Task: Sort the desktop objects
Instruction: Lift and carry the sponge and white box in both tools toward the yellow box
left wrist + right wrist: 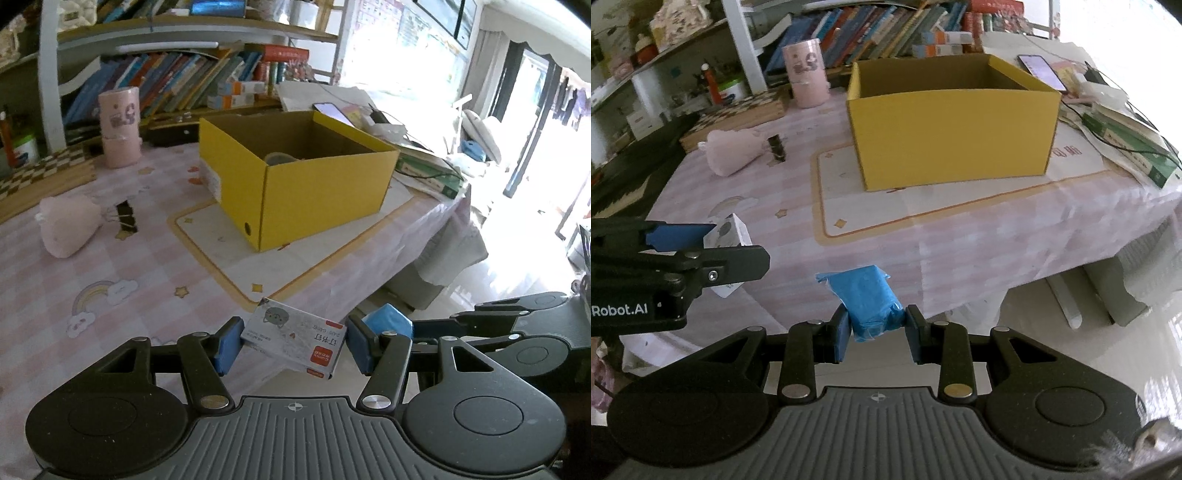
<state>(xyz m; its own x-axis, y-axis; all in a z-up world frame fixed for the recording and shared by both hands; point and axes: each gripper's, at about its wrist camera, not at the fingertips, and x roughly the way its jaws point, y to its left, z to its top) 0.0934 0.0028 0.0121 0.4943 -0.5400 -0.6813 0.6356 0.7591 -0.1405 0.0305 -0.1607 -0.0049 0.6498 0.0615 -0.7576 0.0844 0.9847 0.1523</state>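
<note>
My left gripper is shut on a small white staple box with a cat drawing and a red label, held above the table's near edge. My right gripper is shut on a blue plastic-wrapped packet; that blue packet also shows just right of the left fingers. The left gripper with the staple box appears at the left of the right wrist view. An open yellow cardboard box stands ahead on a white mat, with a roundish object inside.
A pink pouch and a black binder clip lie on the pink checked tablecloth at the left. A pink cylinder container stands behind. Books, a phone and cables crowd the right side. The table edge drops to the floor at the right.
</note>
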